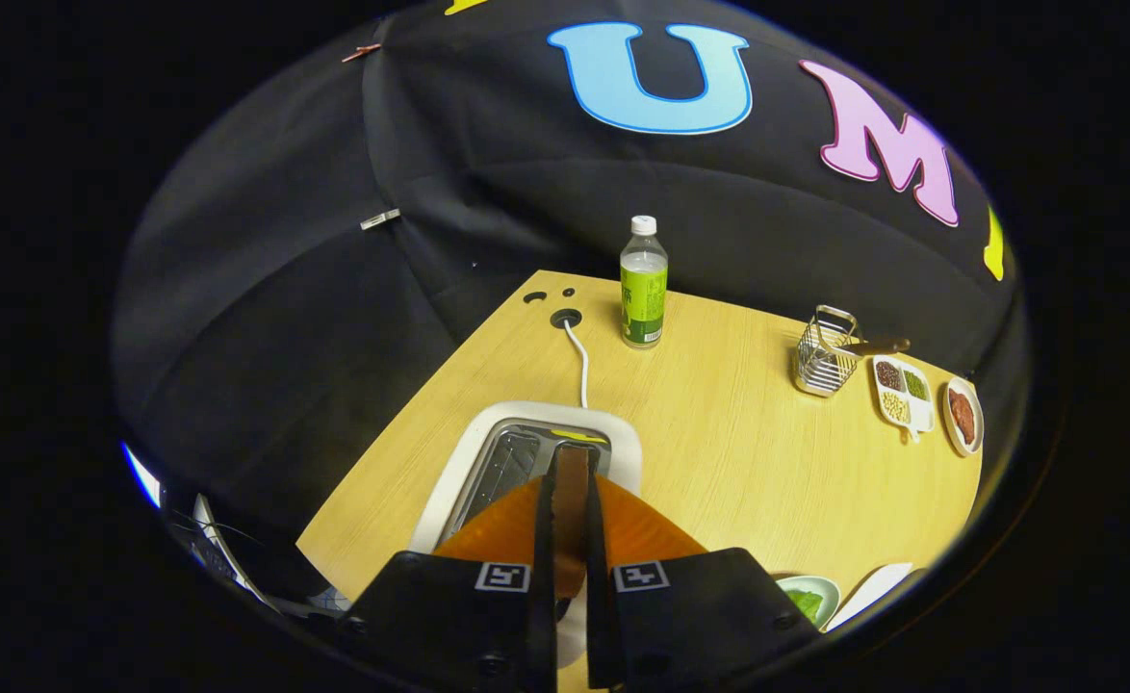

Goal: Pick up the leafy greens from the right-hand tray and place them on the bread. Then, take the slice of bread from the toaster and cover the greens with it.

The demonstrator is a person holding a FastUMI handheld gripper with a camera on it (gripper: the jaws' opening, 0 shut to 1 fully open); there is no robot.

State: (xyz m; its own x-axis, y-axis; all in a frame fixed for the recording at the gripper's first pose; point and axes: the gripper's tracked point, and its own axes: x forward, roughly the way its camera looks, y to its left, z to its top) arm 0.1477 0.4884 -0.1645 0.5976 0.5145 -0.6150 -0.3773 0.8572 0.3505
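The hand-held gripper [570, 500] pinches a thin brown slice of bread [571, 496] over the toaster.

Its two fingers are close together, pressing the slice from both sides. The slice stands on edge, its long side running away along the fingers, above the slots of the white toaster [526, 457] on the pale wooden worktop [738, 452]. Beyond stands a clear bottle with a green label [643, 284]. Off to the right are a wire basket [823, 356] and a white divided dish of beans [902, 393]. A small dish of leafy greens [808, 599] sits near the right finger.
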